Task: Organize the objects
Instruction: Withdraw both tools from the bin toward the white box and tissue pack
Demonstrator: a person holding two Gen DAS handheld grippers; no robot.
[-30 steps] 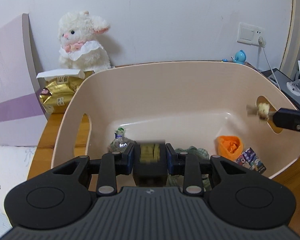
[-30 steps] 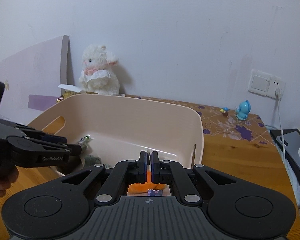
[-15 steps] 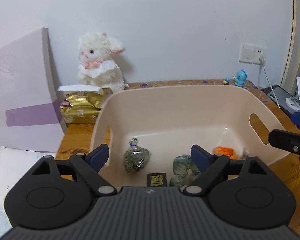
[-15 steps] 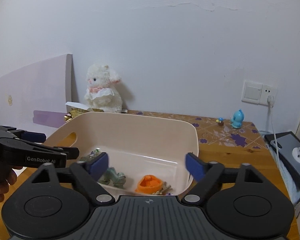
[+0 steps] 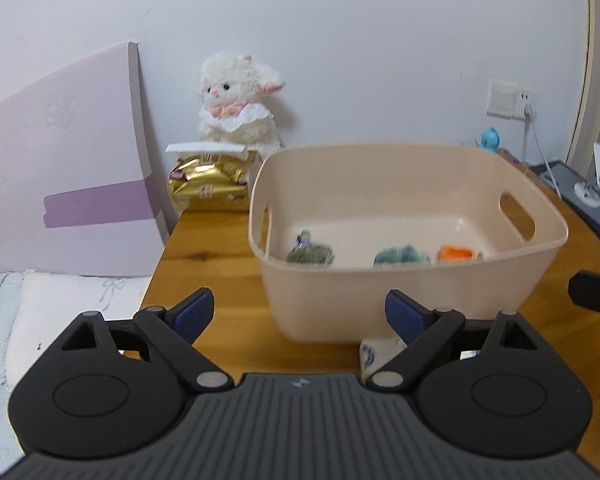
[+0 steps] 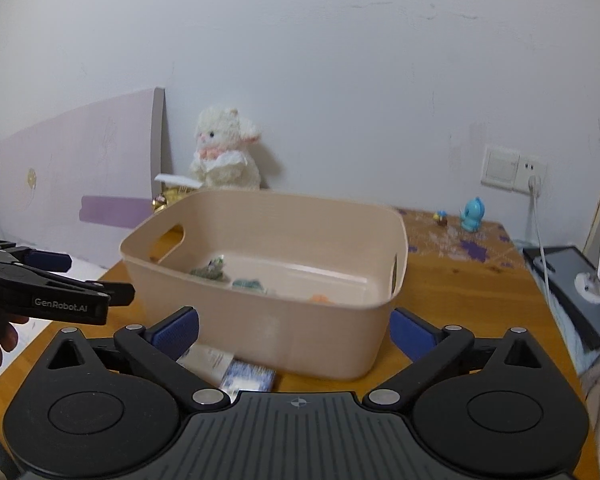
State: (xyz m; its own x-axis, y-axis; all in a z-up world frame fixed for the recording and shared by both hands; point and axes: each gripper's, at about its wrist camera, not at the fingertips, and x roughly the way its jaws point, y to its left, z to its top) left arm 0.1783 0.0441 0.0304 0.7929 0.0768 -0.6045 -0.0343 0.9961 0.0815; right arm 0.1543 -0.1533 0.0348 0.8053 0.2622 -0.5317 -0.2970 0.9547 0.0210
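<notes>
Both tongs spread wide, holding nothing: left tongs (image 5: 299, 312), right tongs (image 6: 294, 330). Beige bin (image 6: 260, 320) on worktop (image 6: 460, 304) already holds a few small items. Two flat packets, white packet (image 6: 206, 360) and blue-patterned packet (image 6: 248, 378), lie on the worktop against the bin's near wall, just ahead-left of the right tongs, which look nearer. Long axes roughly parallel to that wall.

White wall (image 6: 340, 60), wooden table (image 6: 460, 280), wall socket (image 6: 514, 168), lilac headboard (image 5: 60, 184)
</notes>
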